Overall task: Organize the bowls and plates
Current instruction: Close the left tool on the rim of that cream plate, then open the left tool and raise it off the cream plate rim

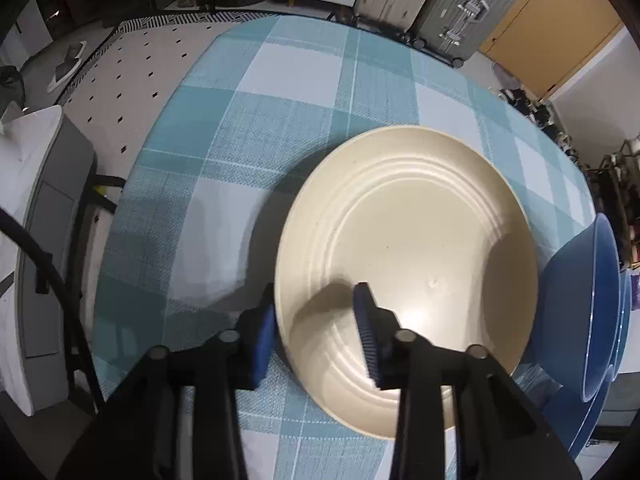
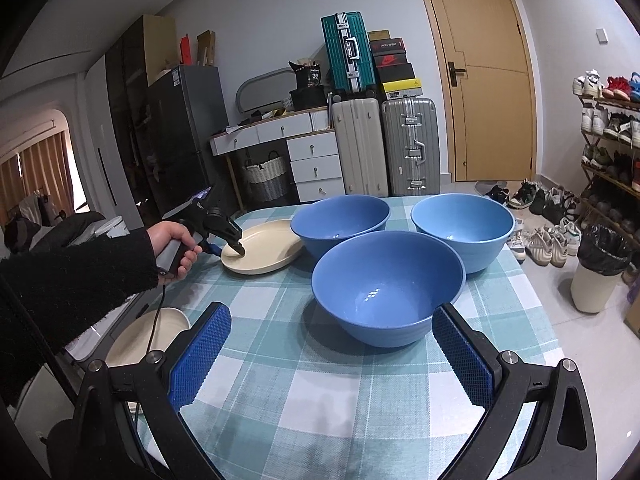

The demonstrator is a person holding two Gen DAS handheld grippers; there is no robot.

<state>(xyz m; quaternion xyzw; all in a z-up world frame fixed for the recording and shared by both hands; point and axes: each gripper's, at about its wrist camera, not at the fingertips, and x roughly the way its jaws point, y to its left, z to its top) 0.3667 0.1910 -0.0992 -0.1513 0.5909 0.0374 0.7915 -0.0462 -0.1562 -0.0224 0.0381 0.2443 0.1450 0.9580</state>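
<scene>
A cream plate [image 1: 408, 240] lies on the checked tablecloth [image 1: 280, 80]. My left gripper [image 1: 315, 290] points down over the plate's near-left rim, one blue pad outside the rim and the other inside the plate; the pads do not clamp it, so it is open. The right wrist view shows the same plate [image 2: 268, 248] at the table's left with a hand [image 2: 172, 240] holding the left gripper [image 2: 236, 246]. Three blue bowls stand upright: near [image 2: 386, 280], far left [image 2: 340, 220], far right [image 2: 462, 224]. My right gripper [image 2: 332, 308] is wide open just before the near bowl.
A second cream plate [image 2: 164, 328] sits on a low surface left of the table. A blue bowl [image 1: 580, 300] is close to the right of the plate. Suitcases [image 2: 408, 148], drawers [image 2: 316, 168], a shoe rack [image 2: 612, 132] and a bin [image 2: 596, 272] surround the table.
</scene>
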